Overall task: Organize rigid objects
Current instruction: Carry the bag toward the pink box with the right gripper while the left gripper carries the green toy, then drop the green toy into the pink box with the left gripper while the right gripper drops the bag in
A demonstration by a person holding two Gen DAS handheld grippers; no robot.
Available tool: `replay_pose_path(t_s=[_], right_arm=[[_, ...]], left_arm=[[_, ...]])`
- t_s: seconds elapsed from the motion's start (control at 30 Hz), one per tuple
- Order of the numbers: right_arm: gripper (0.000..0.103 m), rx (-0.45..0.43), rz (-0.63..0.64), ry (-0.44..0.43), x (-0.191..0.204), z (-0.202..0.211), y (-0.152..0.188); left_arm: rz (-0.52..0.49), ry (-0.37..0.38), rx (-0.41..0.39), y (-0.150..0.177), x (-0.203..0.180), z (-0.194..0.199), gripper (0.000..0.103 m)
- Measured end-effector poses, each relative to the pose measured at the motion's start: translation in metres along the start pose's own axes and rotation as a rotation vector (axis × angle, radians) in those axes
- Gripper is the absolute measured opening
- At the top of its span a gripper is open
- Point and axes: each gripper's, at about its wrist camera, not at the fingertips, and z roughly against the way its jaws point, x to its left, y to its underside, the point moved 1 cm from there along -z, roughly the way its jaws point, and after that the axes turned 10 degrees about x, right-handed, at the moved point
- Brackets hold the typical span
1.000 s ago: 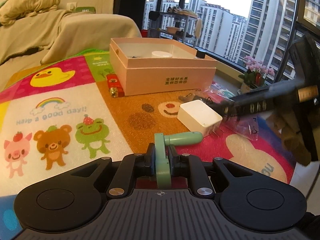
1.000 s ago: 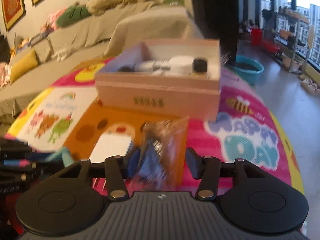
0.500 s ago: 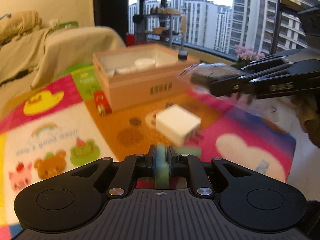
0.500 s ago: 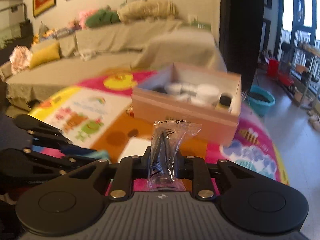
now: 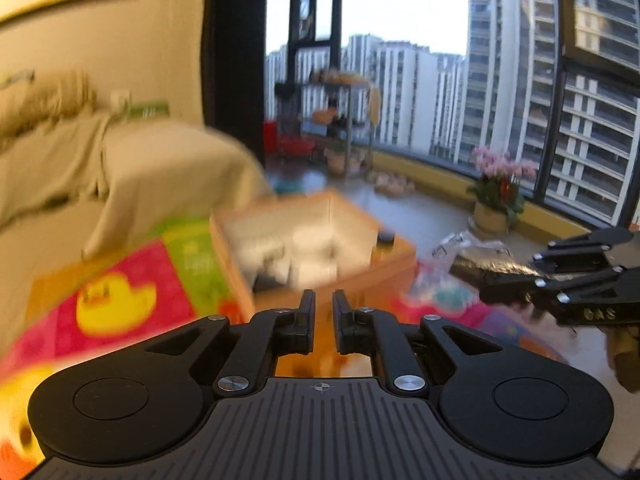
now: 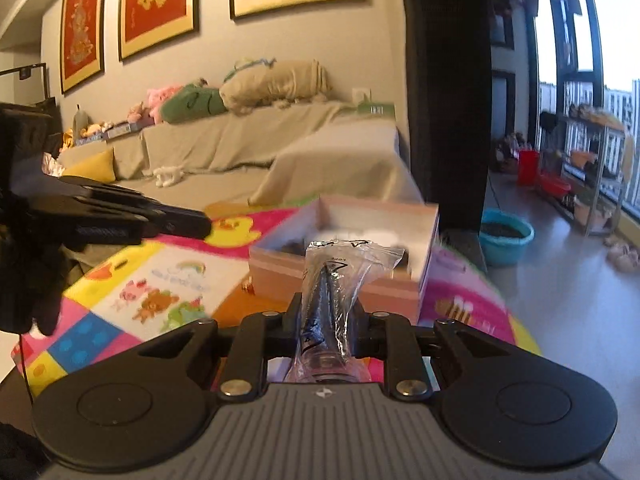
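My right gripper (image 6: 328, 312) is shut on a clear plastic bag (image 6: 340, 264) with a dark, long item inside. It holds the bag above the colourful play mat (image 6: 168, 272), in front of the open pink box (image 6: 400, 292). The left wrist view shows that gripper (image 5: 516, 284) and its bag (image 5: 468, 248) at the right, beside the box (image 5: 392, 268). My left gripper (image 5: 324, 308) is raised over the mat (image 5: 120, 300), pointing at the box. Its jaws stand narrowly shut, with nothing visible between them. In the right wrist view it (image 6: 196, 224) reaches in from the left. White items lie blurred inside the box.
A sofa under a beige cover (image 6: 240, 152) runs behind the mat. A teal basin (image 6: 506, 236) and a metal rack (image 6: 592, 168) stand on the floor by the windows. A potted pink flower (image 5: 496, 200) sits on the window ledge. A small red object (image 6: 250, 288) lies by the box.
The right gripper shut on the plastic bag and lifted it toward the box. The left gripper rose, and the green piece seen between its fingers before no longer shows.
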Motion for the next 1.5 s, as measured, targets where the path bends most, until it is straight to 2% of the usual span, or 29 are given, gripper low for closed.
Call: replay_pose_path(t_s=[0.1, 0.17, 0.33, 0.47, 0.5, 0.67, 0.73, 0.8, 0.87, 0.97, 1.13, 1.27, 1.37, 1.5], right_arm=[[0.020, 0.057, -0.016, -0.001, -0.001, -0.018, 0.015], [0.020, 0.097, -0.026, 0.017, 0.000, -0.031, 0.024], [0.020, 0.167, -0.037, 0.052, 0.002, -0.058, 0.036], [0.021, 0.190, -0.021, 0.070, 0.008, -0.067, 0.044], [0.024, 0.189, -0.012, 0.077, 0.009, -0.067, 0.045], [0.028, 0.211, 0.006, 0.090, 0.010, -0.075, 0.049], [0.028, 0.206, 0.033, 0.104, 0.013, -0.077, 0.048], [0.023, 0.203, 0.080, 0.113, 0.020, -0.076, 0.048], [0.020, 0.203, 0.119, 0.087, 0.025, -0.071, 0.046], [0.020, 0.188, 0.099, 0.020, 0.021, -0.057, 0.035], [0.020, 0.052, 0.054, -0.031, 0.010, -0.014, -0.003], [0.020, -0.053, 0.068, 0.002, 0.009, 0.013, -0.022], [0.020, -0.081, 0.082, 0.020, 0.008, 0.022, -0.029], [0.020, -0.067, 0.077, 0.022, 0.008, 0.017, -0.031]], left_arm=[[0.017, -0.012, 0.123, 0.029, 0.004, -0.010, 0.014], [0.067, -0.028, 0.177, 0.045, 0.005, -0.016, 0.015], [0.186, -0.034, 0.217, 0.060, 0.011, -0.029, 0.016], [0.214, -0.080, 0.251, 0.057, 0.015, -0.050, 0.019], [0.218, -0.091, 0.252, 0.056, 0.016, -0.056, 0.019], [0.201, -0.110, 0.194, 0.049, 0.012, -0.068, 0.019], [0.133, -0.117, 0.156, 0.051, 0.005, -0.072, 0.019], [0.053, -0.126, 0.127, 0.056, -0.003, -0.073, 0.019], [0.029, -0.109, 0.120, 0.058, -0.006, -0.069, 0.018], [0.041, -0.054, 0.094, 0.052, -0.004, -0.060, 0.014], [0.015, -0.040, 0.027, 0.027, -0.004, -0.045, 0.014], [0.038, -0.014, -0.015, 0.007, 0.004, -0.039, 0.014], [0.018, -0.024, -0.083, -0.024, 0.005, -0.032, 0.014], [0.035, -0.027, -0.163, -0.069, 0.008, -0.043, 0.014]])
